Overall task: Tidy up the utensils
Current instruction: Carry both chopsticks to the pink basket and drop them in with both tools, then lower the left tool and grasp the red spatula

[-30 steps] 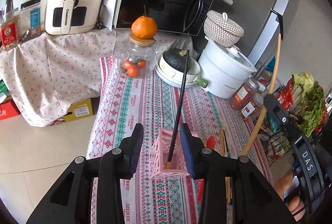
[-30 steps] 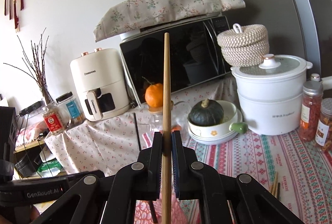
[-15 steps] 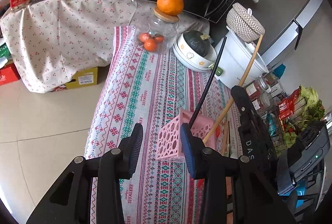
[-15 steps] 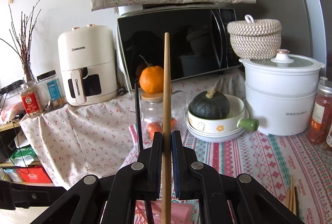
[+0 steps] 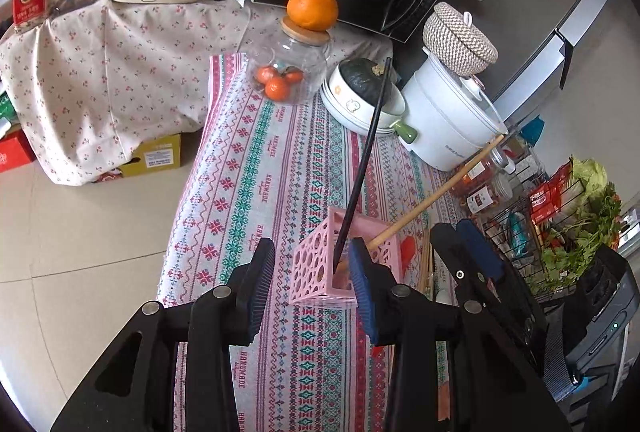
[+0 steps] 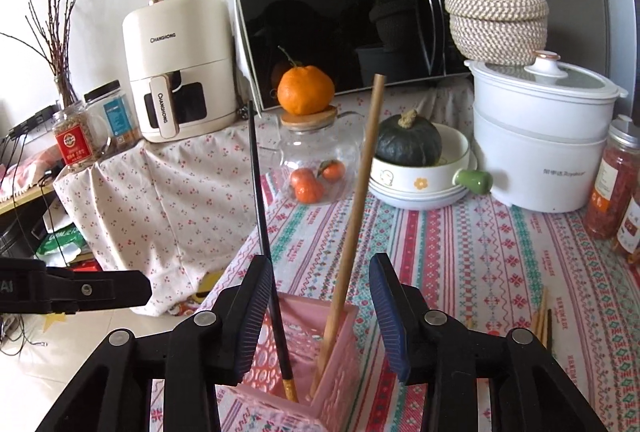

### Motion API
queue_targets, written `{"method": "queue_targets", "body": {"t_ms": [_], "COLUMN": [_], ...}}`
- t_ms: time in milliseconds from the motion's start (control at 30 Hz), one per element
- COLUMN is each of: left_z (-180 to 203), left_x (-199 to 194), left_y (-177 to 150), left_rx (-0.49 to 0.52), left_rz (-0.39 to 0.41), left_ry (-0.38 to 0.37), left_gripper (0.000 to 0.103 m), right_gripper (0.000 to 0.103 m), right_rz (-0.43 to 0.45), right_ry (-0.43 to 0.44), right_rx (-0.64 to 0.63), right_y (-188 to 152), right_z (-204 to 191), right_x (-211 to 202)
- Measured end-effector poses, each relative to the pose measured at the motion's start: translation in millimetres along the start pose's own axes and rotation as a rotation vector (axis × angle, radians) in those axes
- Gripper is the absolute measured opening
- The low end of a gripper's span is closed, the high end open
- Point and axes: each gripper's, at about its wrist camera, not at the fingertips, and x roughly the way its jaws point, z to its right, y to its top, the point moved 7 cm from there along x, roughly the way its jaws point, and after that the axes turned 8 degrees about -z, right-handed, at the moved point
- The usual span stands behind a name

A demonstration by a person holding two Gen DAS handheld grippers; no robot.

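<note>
A pink perforated holder (image 5: 320, 264) (image 6: 340, 360) stands on the patterned tablecloth. A black chopstick (image 5: 364, 160) (image 6: 260, 200) and a wooden chopstick (image 5: 436, 192) (image 6: 356, 208) lean inside it. My left gripper (image 5: 310, 284) is open and empty, just in front of the holder. My right gripper (image 6: 320, 316) is open, its jaws spread on either side of the wooden chopstick without touching it; it also shows in the left wrist view (image 5: 468, 252). More chopsticks (image 6: 542, 320) (image 5: 425, 264) and a red utensil (image 5: 408, 252) lie on the cloth to the holder's right.
Behind stand a glass jar of tangerines (image 5: 288, 72), a bowl with a green squash (image 5: 364, 92), a white pot (image 5: 448, 120), a microwave (image 6: 352, 32) and an air fryer (image 6: 180, 68). Spice jars (image 6: 616, 184) and a wire basket of greens (image 5: 568, 232) are at right. The table's left edge (image 5: 188, 192) drops to the floor.
My right gripper has opened and let go of the wooden chopstick, which now leans in the pink holder. The left gripper stayed open and shifted slightly.
</note>
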Motion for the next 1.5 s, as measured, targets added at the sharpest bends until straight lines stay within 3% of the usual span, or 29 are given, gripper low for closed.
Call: {"method": "queue_targets", "body": {"t_ms": [100, 200, 267, 400, 667, 833, 967, 1100, 1300, 1467, 1500], "left_z": [9.2, 19.9, 26.2, 43.8, 103.1, 131.0, 151.5, 162.7, 160.6, 159.8, 160.1], "left_x": [-1.3, -2.7, -2.4, 0.3, 15.9, 51.2, 92.8, 135.4, 196.9, 218.0, 220.6], "left_y": [-3.3, -7.1, -9.6, -19.1, -62.3, -89.9, -101.0, -91.8, -67.8, -56.7, -56.4], "left_rx": [0.026, 0.056, 0.073, 0.112, 0.290, 0.373, 0.435, 0.445, 0.439, 0.421, 0.429], "left_rz": [0.000, 0.004, 0.007, 0.002, -0.028, -0.092, -0.171, -0.204, -0.228, -0.246, -0.249], "left_ry": [-0.004, -0.008, -0.003, -0.004, -0.004, 0.039, 0.081, 0.154, 0.302, 0.300, 0.302], "left_gripper": [0.041, 0.041, 0.041, 0.041, 0.041, 0.041, 0.041, 0.041, 0.041, 0.040, 0.033], "right_gripper": [0.050, 0.059, 0.059, 0.061, 0.061, 0.061, 0.061, 0.061, 0.061, 0.061, 0.061], "right_rz": [-0.039, -0.089, -0.117, -0.133, -0.280, -0.371, -0.378, -0.382, -0.376, -0.369, -0.365], "right_ry": [-0.027, -0.039, -0.055, -0.050, -0.022, -0.015, 0.021, -0.042, -0.055, -0.038, -0.033], "right_rx": [-0.045, -0.036, -0.013, 0.115, 0.318, 0.451, 0.581, 0.616, 0.649, 0.655, 0.651], "right_y": [-4.0, -7.8, -11.7, -25.5, -44.5, -61.8, -68.0, -72.3, -73.3, -70.8, -69.2], "right_z": [12.7, 37.5, 57.5, 99.5, 144.0, 170.6, 191.7, 206.4, 223.2, 226.0, 225.3], "right_x": [-20.5, -40.9, -52.1, -68.0, -62.1, -53.8, -56.8, -58.6, -63.5, -68.1, -69.0]}}
